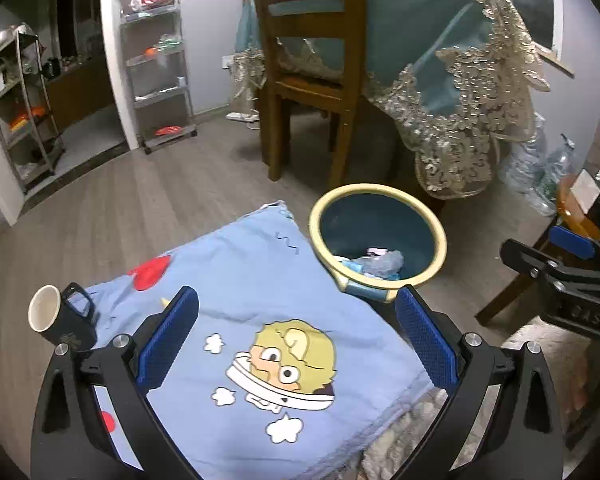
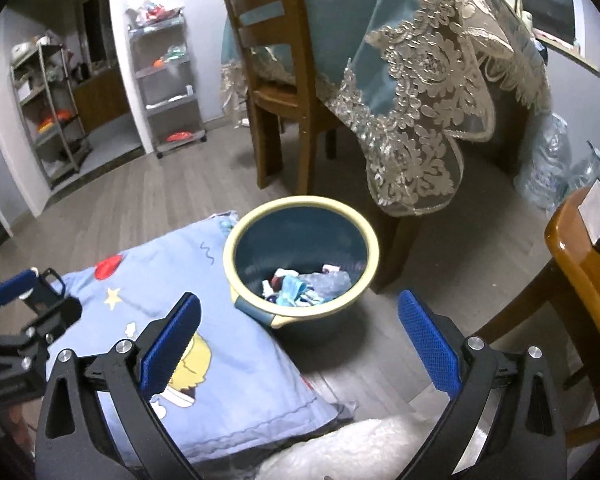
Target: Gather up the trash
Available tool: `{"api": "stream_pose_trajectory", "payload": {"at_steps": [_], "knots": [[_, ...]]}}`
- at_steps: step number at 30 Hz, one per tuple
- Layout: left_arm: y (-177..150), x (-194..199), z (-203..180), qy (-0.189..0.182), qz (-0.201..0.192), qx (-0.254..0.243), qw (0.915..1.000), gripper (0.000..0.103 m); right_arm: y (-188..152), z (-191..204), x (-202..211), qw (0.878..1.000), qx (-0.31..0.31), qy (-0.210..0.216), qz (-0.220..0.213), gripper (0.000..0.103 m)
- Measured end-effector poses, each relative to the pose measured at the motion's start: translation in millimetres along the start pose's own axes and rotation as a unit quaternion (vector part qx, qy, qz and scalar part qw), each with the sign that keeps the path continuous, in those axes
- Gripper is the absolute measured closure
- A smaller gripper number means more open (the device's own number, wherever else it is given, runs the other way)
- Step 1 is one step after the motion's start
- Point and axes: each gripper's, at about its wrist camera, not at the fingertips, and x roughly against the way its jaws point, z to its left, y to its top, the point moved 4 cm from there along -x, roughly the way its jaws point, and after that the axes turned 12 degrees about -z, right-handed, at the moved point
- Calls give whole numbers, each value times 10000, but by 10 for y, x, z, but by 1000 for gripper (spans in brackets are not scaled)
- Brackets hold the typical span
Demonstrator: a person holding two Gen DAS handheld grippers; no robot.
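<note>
Left wrist view first: left gripper [image 1: 296,336] hanging over a light blue cartoon-print cloth [image 1: 260,312], blue fingers [image 1: 168,340] spread wide, nothing between them. Dark mug with a white inside [image 1: 58,316] lying tipped on the cloth's left edge. Just past the cloth's far corner, on the grey wood-plank floor [image 1: 140,200], a round dark-blue bin with a cream rim [image 1: 380,236], crumpled trash in blue and white scraps [image 1: 374,262] at the bottom. Behind that, a brown wooden chair [image 1: 304,72] pushed against a counter draped in a teal cloth with beige lace trim [image 1: 452,92]. Grey metal shelf racks [image 1: 156,68] along the far wall. Right gripper [image 1: 568,272] poking in from the right edge.

Right wrist view: right gripper [image 2: 300,340] also spread to full width and empty, one finger over the cloth, the other over bare floor. Same bin [image 2: 300,204] straight ahead, trash [image 2: 304,284] piled inside. Orange-brown wooden furniture edge [image 2: 580,260] on the right, clear plastic bottles [image 2: 556,160] beyond it. Left gripper [image 2: 24,304] visible at far left.
</note>
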Motion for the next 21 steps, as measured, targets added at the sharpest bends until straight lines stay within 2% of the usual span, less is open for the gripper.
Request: {"api": "stream_pose_trajectory", "payload": {"at_steps": [9,21], "knots": [[-61,-12,-65,-18,179,-116,9998,6,-3,40,22,10000,17,32,-26,5],[-37,77,-148,5,123,-239,9996,6,-19,3,34,10000,-82,43,-33,5]]}}
